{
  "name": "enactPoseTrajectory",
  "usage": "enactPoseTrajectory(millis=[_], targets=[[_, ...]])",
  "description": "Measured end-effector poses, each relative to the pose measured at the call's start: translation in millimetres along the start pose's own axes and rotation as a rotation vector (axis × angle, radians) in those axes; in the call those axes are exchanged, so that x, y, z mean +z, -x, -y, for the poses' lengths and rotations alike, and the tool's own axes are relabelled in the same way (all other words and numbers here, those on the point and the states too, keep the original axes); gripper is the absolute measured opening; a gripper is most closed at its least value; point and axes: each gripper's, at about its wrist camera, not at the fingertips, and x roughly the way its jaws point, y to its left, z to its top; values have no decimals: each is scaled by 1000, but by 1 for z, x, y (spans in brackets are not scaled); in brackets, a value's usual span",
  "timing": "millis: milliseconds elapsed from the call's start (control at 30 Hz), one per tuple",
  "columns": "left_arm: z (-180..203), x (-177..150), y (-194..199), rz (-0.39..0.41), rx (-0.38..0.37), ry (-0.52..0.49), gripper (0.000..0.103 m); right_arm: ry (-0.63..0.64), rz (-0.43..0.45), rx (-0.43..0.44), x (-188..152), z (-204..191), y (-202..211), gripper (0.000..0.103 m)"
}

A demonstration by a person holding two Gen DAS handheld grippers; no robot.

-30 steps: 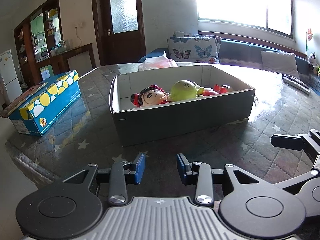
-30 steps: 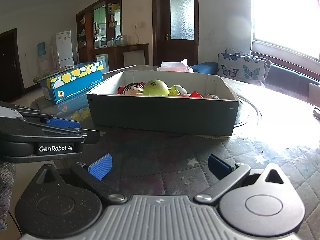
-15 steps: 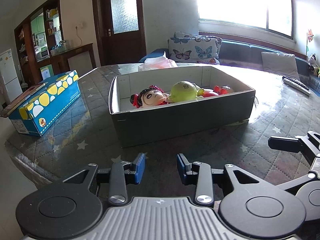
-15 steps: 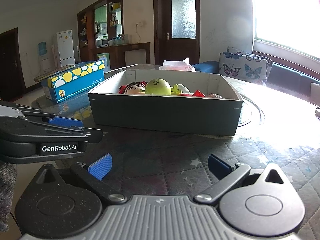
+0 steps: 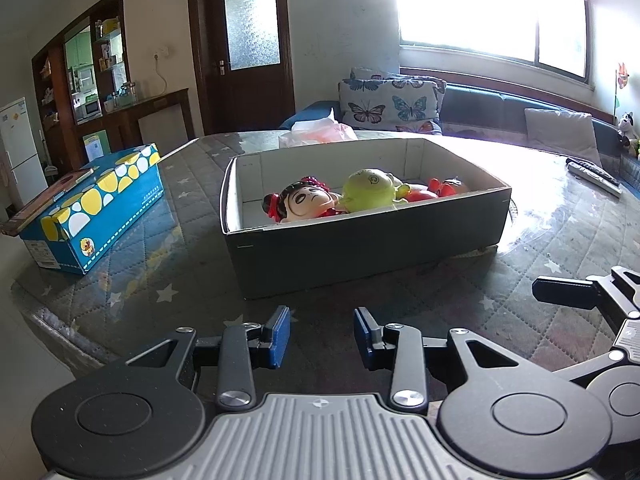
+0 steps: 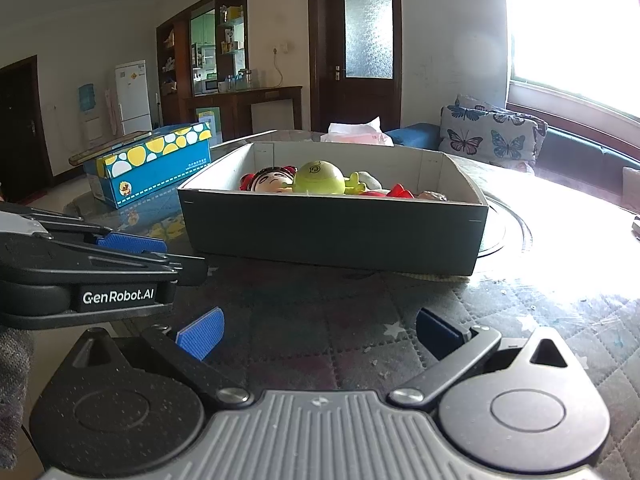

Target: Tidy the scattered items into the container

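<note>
Left wrist: box (image 5: 360,248) w/ toys just ahead of empty tongs (image 5: 321,336).

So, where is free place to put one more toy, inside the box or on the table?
Inside the grey box, the floor is bare at its left end, between the left wall and the doll head. The right half is crowded with the green toy and red pieces. The table is bare between the box and the blue carton.
</note>
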Motion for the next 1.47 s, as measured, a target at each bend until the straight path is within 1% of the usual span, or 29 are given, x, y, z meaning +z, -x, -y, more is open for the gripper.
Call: enactPoseTrajectory(millis=[467,1033,1233,1400,1467], targets=[[-3,7,-11,-14,-3,9,38,-10,-22,12,8,4,-14,103],[-7,27,-20,-15,-13,26,38,-35,-44,34,25,10,-32,103],[-7,31,-25,-28,-18,30,38,-36,-55,39,29,11,-39,103],[-10,33,-28,-20,-12,40,36,-49,-56,41,31,15,-41,103],[-11,35,-29,-24,-21,48,36,-49,-57,42,33,15,-42,103]])
